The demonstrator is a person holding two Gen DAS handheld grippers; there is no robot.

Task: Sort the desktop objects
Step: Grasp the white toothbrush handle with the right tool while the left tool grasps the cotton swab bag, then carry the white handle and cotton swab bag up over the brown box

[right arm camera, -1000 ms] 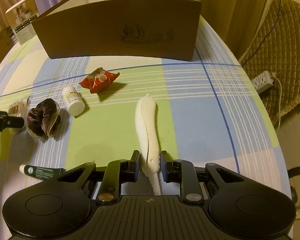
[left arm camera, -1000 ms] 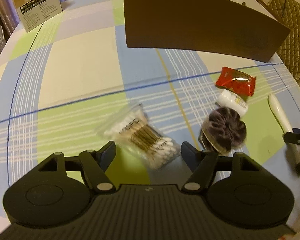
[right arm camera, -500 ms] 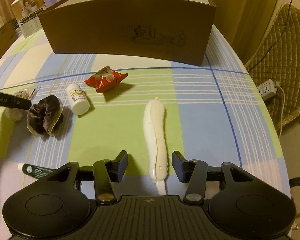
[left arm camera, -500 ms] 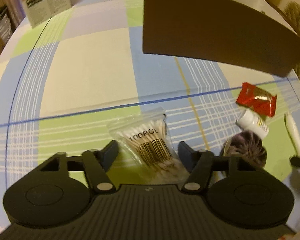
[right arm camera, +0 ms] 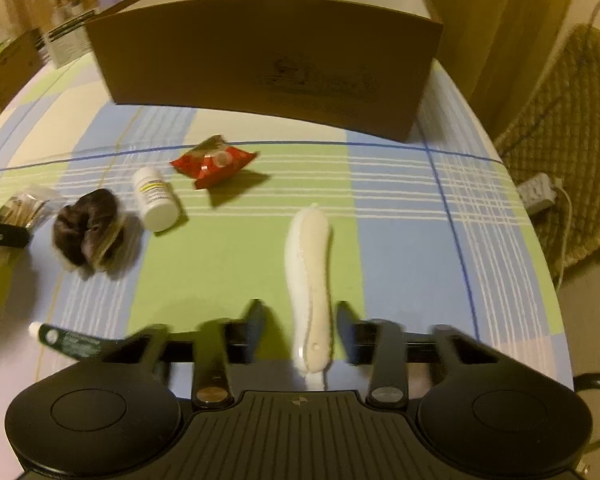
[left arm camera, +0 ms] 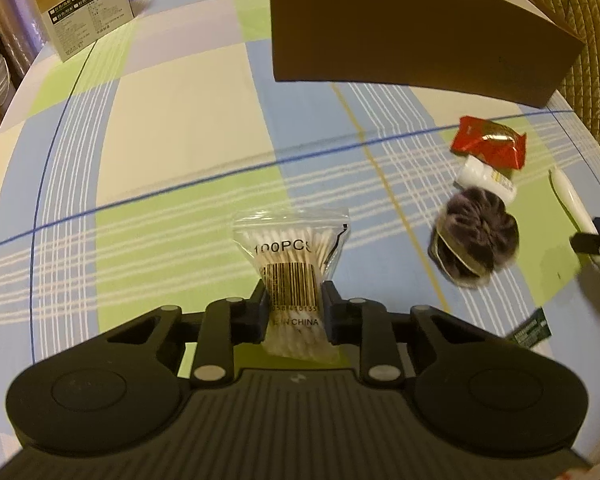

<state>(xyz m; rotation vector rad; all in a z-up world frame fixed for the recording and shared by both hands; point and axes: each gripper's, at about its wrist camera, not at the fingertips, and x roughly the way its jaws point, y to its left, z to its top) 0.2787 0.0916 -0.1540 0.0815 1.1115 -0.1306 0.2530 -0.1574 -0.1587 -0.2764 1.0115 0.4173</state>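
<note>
The left gripper (left arm camera: 293,306) is clenched on the cotton swab bag (left arm camera: 293,258), pinched at its waist. The right gripper (right arm camera: 300,320) stands released astride the white brush (right arm camera: 309,276). Pickup looks underway; next, carry each ahead into the cardboard box (right arm camera: 268,60).

A printed product box (left arm camera: 86,8) stands at the checked tablecloth's (left arm camera: 172,92) far-left edge; a quilted chair (right arm camera: 568,120) flanks its right side.

Plaid tablecloth (left arm camera: 180,120); quilted chair (right arm camera: 572,92); curtains (right arm camera: 496,8).
</note>
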